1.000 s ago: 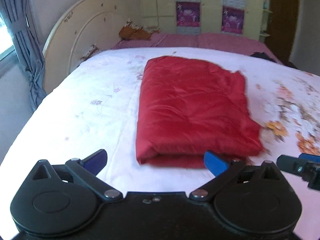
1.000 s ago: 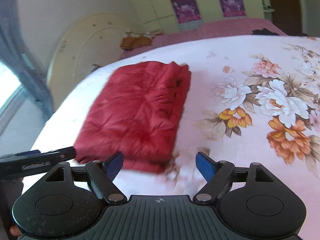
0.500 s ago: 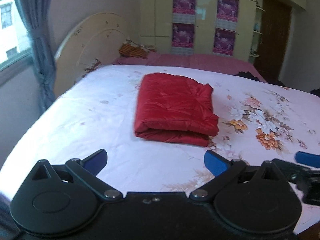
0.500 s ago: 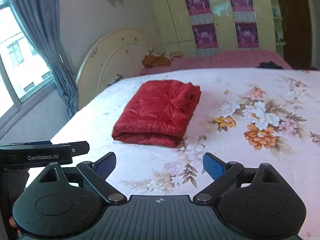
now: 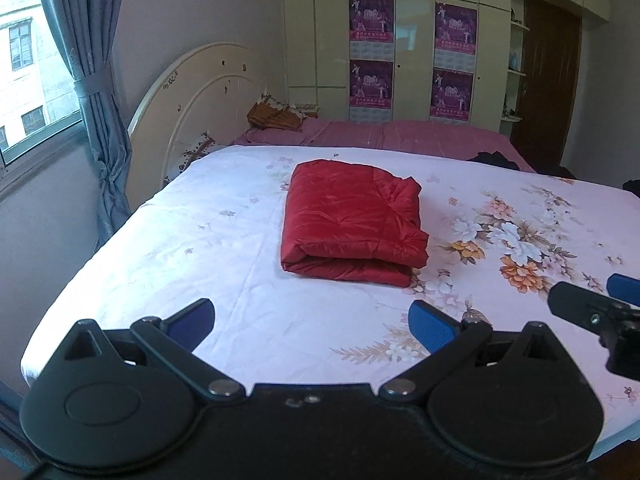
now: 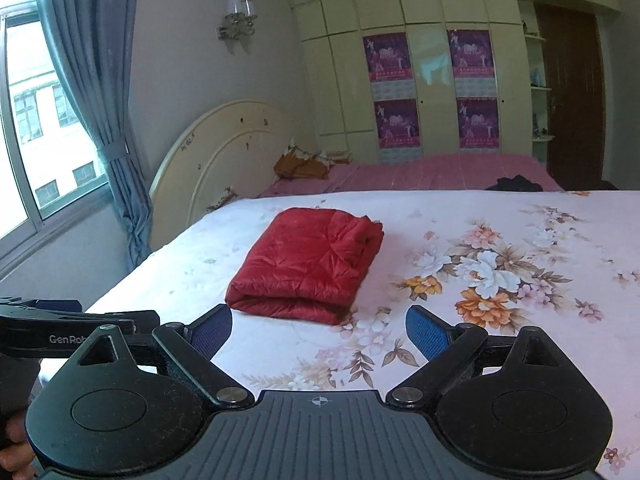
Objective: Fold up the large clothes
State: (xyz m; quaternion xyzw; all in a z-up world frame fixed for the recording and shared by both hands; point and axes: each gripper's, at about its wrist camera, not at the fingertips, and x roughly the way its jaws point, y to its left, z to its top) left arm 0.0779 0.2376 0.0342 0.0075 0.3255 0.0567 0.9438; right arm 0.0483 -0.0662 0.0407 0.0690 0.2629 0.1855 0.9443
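Note:
A red quilted garment [image 5: 352, 220] lies folded into a neat rectangle on the floral bed sheet [image 5: 224, 240]; it also shows in the right wrist view [image 6: 308, 268]. My left gripper [image 5: 312, 324] is open and empty, held back from the garment near the bed's front edge. My right gripper [image 6: 319, 330] is open and empty, also well short of the garment. The right gripper shows at the right edge of the left wrist view [image 5: 600, 304], and the left gripper at the left edge of the right wrist view [image 6: 80, 320].
A cream headboard [image 5: 200, 108] stands at the left, with a window and blue curtain [image 5: 92, 92] beside it. A pink bed [image 5: 400, 136] lies behind, before a wardrobe [image 5: 412, 52] with posters. A dark door [image 5: 548, 84] is at the far right.
Both grippers have pulled back and up from the folded garment, which now looks smaller and farther away. The garment has stayed in place.

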